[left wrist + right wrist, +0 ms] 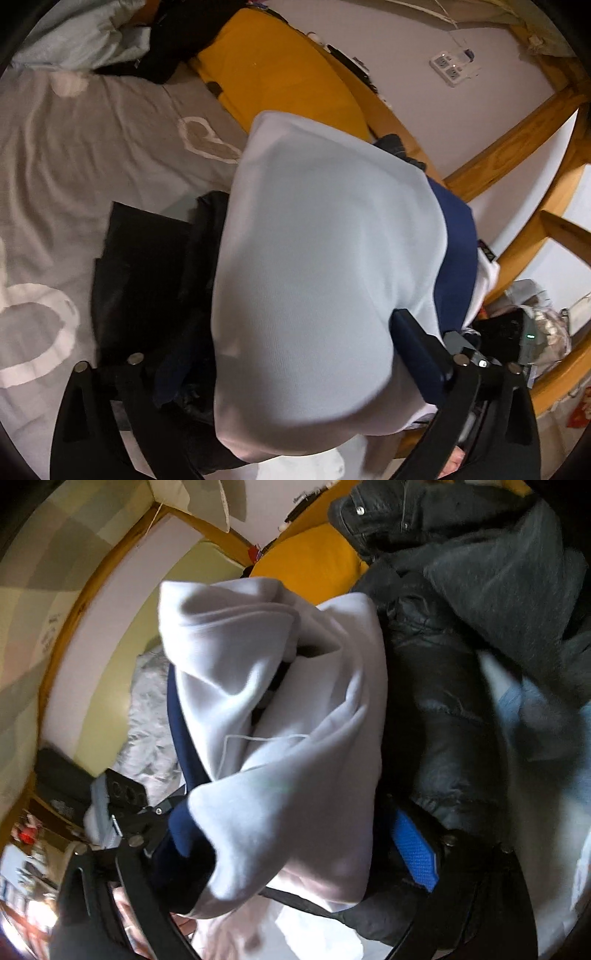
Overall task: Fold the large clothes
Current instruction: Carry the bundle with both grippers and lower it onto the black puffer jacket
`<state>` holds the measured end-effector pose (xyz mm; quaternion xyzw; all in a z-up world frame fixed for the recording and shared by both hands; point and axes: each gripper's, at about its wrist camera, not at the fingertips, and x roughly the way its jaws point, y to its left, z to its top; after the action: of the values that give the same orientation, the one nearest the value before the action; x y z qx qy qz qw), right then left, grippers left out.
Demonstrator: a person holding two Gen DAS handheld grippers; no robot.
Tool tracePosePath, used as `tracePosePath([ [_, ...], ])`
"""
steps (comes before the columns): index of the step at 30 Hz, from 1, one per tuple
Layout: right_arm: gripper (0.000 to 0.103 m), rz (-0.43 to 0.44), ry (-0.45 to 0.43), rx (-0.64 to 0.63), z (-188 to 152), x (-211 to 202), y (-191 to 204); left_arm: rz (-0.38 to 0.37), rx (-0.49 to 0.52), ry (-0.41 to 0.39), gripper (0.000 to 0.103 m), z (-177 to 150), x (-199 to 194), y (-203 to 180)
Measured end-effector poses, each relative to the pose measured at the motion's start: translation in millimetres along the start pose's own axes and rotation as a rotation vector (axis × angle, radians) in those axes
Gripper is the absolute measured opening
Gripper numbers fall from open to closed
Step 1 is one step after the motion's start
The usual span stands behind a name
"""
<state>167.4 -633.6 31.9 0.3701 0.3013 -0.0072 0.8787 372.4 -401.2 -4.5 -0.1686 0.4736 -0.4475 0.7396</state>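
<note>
A large white sweatshirt with navy trim (325, 258) fills the left wrist view, bunched and draped over my left gripper (288, 369). The cloth hides the gap between its fingers; one navy pad (417, 354) shows at the right. The same garment (280, 716) hangs in folds over my right gripper (295, 849) in the right wrist view, with a blue pad (413, 845) showing beside it. Both grippers look shut on the sweatshirt. A black garment (147, 266) lies on the bed under it.
A grey bedsheet with white heart shapes (92, 147) covers the bed. A yellow pillow (273, 74) lies by the wooden bed rail (517, 140). A pile of dark jackets and jeans (480, 609) sits to the right. A wall socket (450, 68) is behind.
</note>
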Motion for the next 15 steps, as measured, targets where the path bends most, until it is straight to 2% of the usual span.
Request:
tracePosePath([
  [7, 0.102, -0.220, -0.048, -0.032, -15, -7, 0, 0.104, 0.020, 0.005, 0.103, -9, 5, -12],
  [10, 0.103, -0.277, -0.074, -0.058, -18, -5, -2, 0.087, 0.000, 0.016, 0.103, -13, 10, -9],
  [12, 0.103, -0.278, -0.074, -0.056, -21, -6, -2, 0.083, -0.021, 0.011, 0.103, -13, 10, -11],
  [15, 0.103, -0.304, -0.062, -0.077, -21, -11, 4, 0.151, 0.150, -0.062, 0.102, -21, -4, -33],
])
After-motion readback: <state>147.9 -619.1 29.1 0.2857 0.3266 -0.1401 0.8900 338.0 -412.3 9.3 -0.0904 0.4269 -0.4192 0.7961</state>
